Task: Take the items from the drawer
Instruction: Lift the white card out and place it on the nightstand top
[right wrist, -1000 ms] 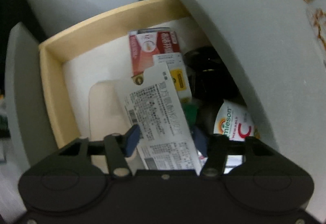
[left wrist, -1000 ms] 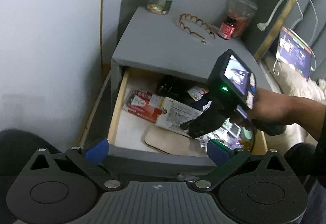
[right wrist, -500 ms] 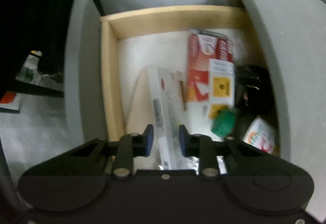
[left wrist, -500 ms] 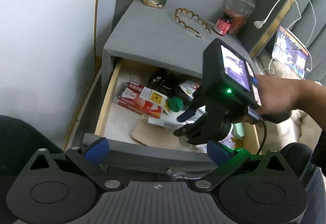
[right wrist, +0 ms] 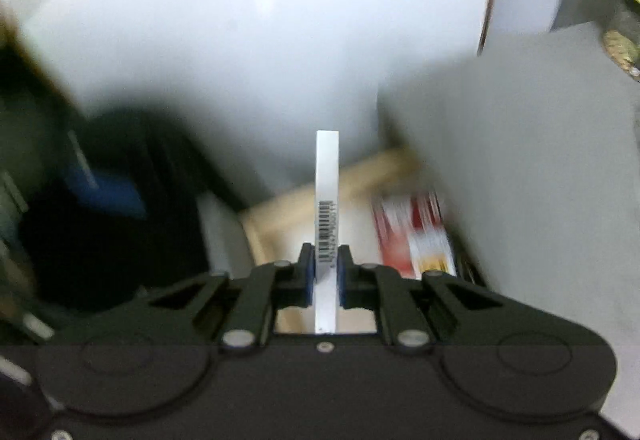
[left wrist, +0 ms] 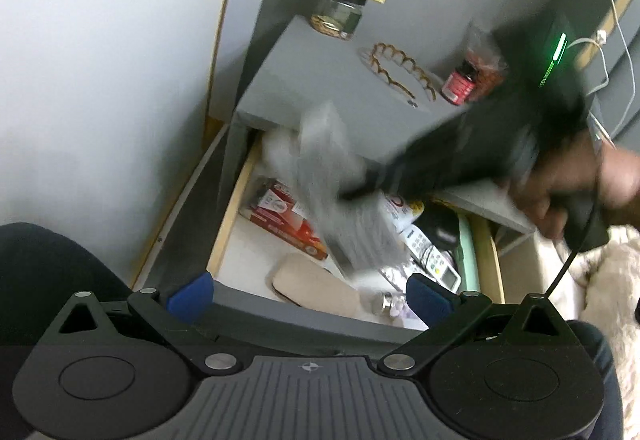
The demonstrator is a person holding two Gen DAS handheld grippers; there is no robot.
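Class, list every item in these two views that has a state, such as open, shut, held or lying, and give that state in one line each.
drawer: pulled open
white box: clamped edge-on, lifted above the drawer
right gripper: shut on the white box
left gripper: open, empty
red box: lying in the drawer
glass jar: upright on the nightstand, a yellow pack on its lid
red bottle: upright, capped

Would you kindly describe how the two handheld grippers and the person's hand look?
Both grippers are matte black with blue pads on the jaws, silver pivot pins and round recesses on a ribbed base. The right gripper shows a green indicator light and a trailing black cable. The right hand is bare.
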